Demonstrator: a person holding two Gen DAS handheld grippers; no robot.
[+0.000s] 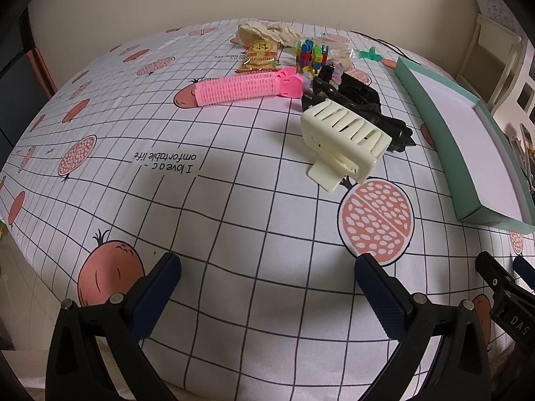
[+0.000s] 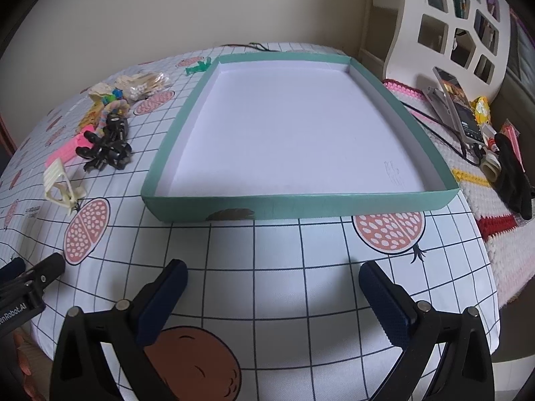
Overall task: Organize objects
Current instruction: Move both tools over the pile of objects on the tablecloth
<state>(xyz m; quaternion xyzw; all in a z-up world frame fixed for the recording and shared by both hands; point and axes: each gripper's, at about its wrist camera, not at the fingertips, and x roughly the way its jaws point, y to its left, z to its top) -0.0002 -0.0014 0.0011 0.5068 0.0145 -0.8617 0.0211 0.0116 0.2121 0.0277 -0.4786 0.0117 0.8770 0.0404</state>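
A cream hair claw clip (image 1: 344, 140) lies on the grid-patterned tablecloth (image 1: 234, 220), with a black clip (image 1: 361, 103) behind it. Further back lie a pink hair roller (image 1: 244, 87), a yellow snack packet (image 1: 262, 54), a bundle of coloured small clips (image 1: 309, 55) and a cream lace item (image 1: 264, 31). My left gripper (image 1: 267, 267) hovers open over bare cloth, short of the cream clip. A shallow green box (image 2: 301, 202) with a white inside sits ahead of my right gripper (image 2: 272, 277), which is open with nothing between its fingers. The same pile (image 2: 107, 140) shows left of the box.
A small green figure (image 2: 199, 67) lies at the box's far left corner. Right of the table a knitted mat (image 2: 501, 200) carries a phone on a stand (image 2: 458, 110), a black glove (image 2: 511, 173) and small packets. A white cut-out chair back (image 2: 451, 23) stands behind.
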